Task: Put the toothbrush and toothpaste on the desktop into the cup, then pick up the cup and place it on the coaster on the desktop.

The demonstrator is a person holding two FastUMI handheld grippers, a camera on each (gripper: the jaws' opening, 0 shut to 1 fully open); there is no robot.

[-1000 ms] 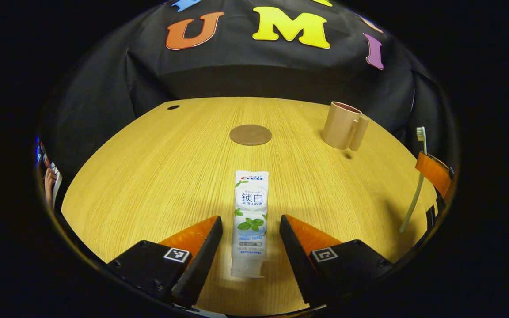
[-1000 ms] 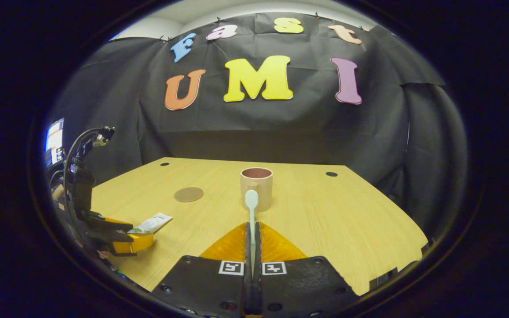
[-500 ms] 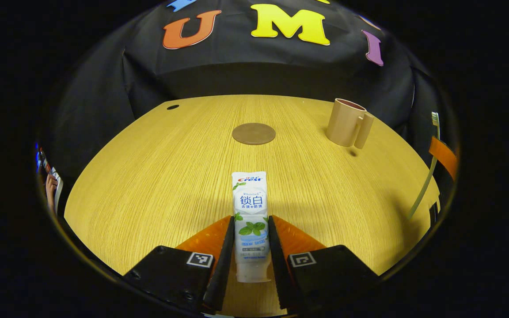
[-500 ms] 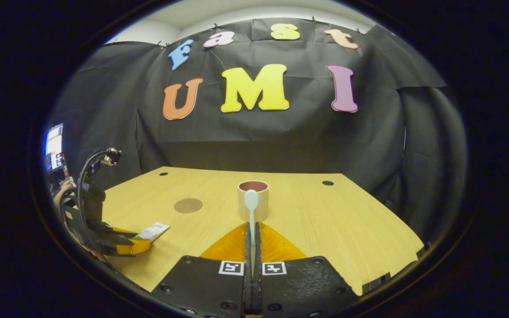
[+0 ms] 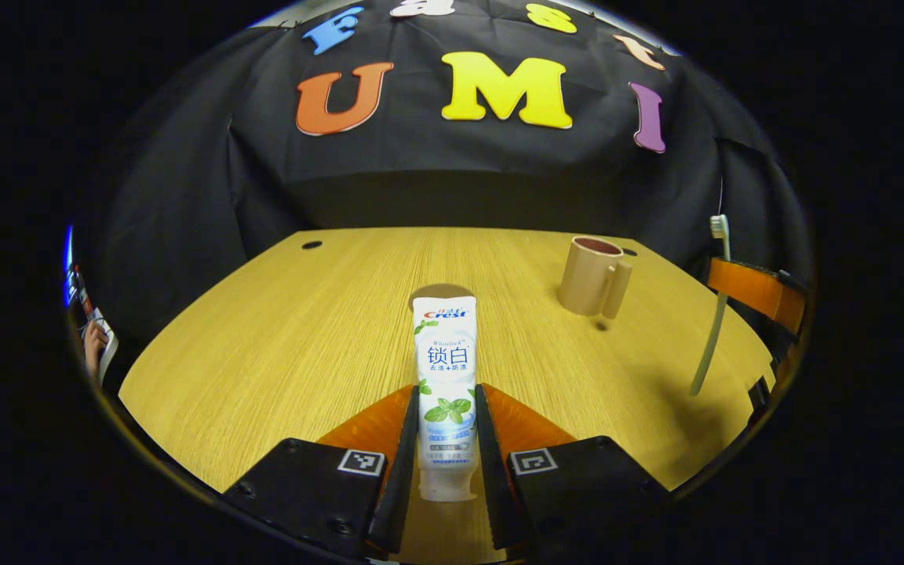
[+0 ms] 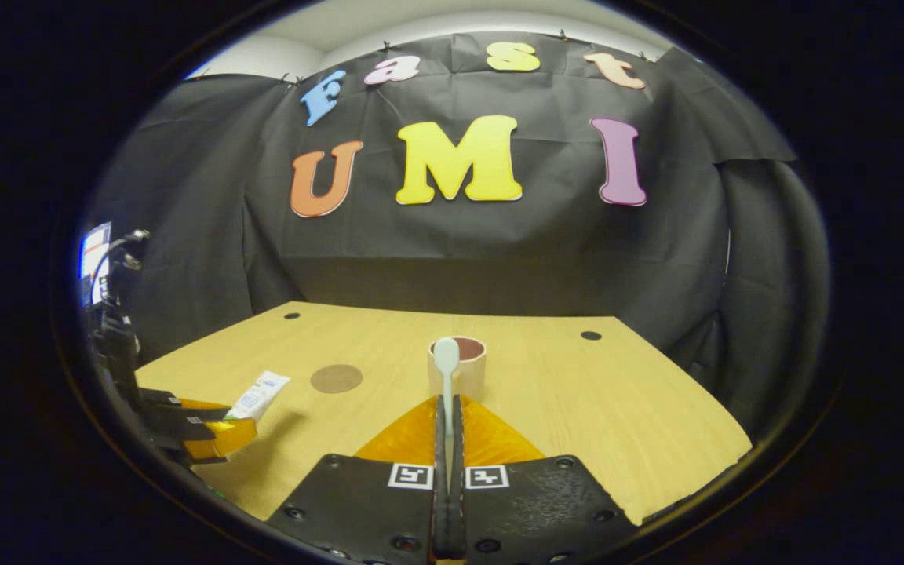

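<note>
My left gripper (image 5: 446, 416) is shut on the lower part of the white toothpaste tube (image 5: 445, 357), which is lifted off the wooden table (image 5: 295, 337) and points away from me. The beige handled cup (image 5: 593, 276) stands upright at the far right, and the round brown coaster (image 5: 438, 291) peeks out behind the tube's tip. My right gripper (image 6: 447, 412) is shut on the toothbrush (image 6: 446, 369), whose head rises in front of the cup (image 6: 468, 375). In the right gripper view the coaster (image 6: 336, 378) lies left of the cup, and the left gripper (image 6: 228, 424) holds the toothpaste (image 6: 258, 395) above the table (image 6: 617, 408). The right gripper (image 5: 734, 281) with the toothbrush (image 5: 712, 314) hangs at the right edge.
Small round holes mark the table's far corners (image 5: 311, 245) (image 6: 590, 335). A person's hand (image 5: 92, 344) shows at the far left beside the table. A lit screen (image 6: 95, 253) stands off the left side. Black cloth closes the back and right of the booth.
My left gripper went from open around the toothpaste to shut on it, then lifted it off the table. The right gripper kept the toothbrush and rose slightly towards the cup.
</note>
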